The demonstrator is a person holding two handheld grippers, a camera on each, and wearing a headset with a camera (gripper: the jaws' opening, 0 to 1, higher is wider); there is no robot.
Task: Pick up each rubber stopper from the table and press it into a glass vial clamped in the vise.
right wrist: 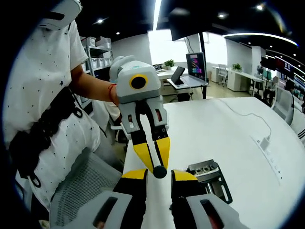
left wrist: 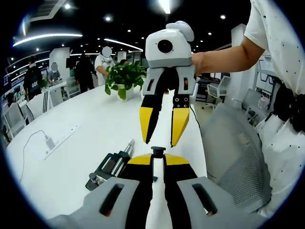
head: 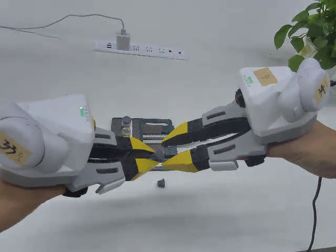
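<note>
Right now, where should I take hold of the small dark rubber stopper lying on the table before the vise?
Pinch the small dark rubber stopper across its sides, coming straight down with the open right claw. It sits alone on the white table, apart from the metal vise, so both jaws fit around it. Its upper end is too small to judge.

A white power strip and a leafy plant, well apart.
</note>
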